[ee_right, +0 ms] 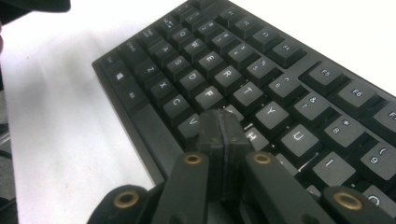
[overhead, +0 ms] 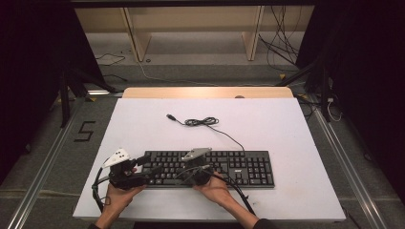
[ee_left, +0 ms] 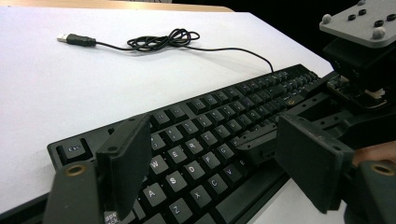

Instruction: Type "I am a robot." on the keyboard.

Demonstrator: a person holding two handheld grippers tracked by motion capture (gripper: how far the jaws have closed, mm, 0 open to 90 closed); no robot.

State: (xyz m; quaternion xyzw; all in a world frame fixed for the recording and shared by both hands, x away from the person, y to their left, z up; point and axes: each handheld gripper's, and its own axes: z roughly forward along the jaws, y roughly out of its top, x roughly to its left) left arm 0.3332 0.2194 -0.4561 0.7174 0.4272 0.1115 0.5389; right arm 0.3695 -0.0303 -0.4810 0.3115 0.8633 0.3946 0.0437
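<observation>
Two bare forearms enter at the bottom edge of the high view, each hand wrapped around a blocky black gripper. Lower left sits the left gripper (overhead: pixel 145 163), topped by a pale three-cornered plate, its tips at the left end of the keyboard (overhead: pixel 239 167). Just right of it, lower centre, the right gripper (overhead: pixel 193 172) carries a grey plate and leans over the middle keys. That keyboard is a long flat slab of matte black plastic, lying on a smooth white tabletop (overhead: pixel 286 129); its thin cord (overhead: pixel 203 122) runs up the frame into a loose knot, ending in a small plug.

Left gripper view: two thick rectangular black pads (ee_left: pixel 123 163) rise from the lower corners, standing wide apart with nothing between them (keys Q through Z show in the gap). At the right edge looms the other gripper's boxy body with its studded grey plate.

Right gripper view: at bottom centre the right gripper (ee_right: pixel 223 135) has its ridged rubbery pads pressed flat together, holding nothing, their tips resting over the G and H keys. Brass-coloured rivets dot the arms.
</observation>
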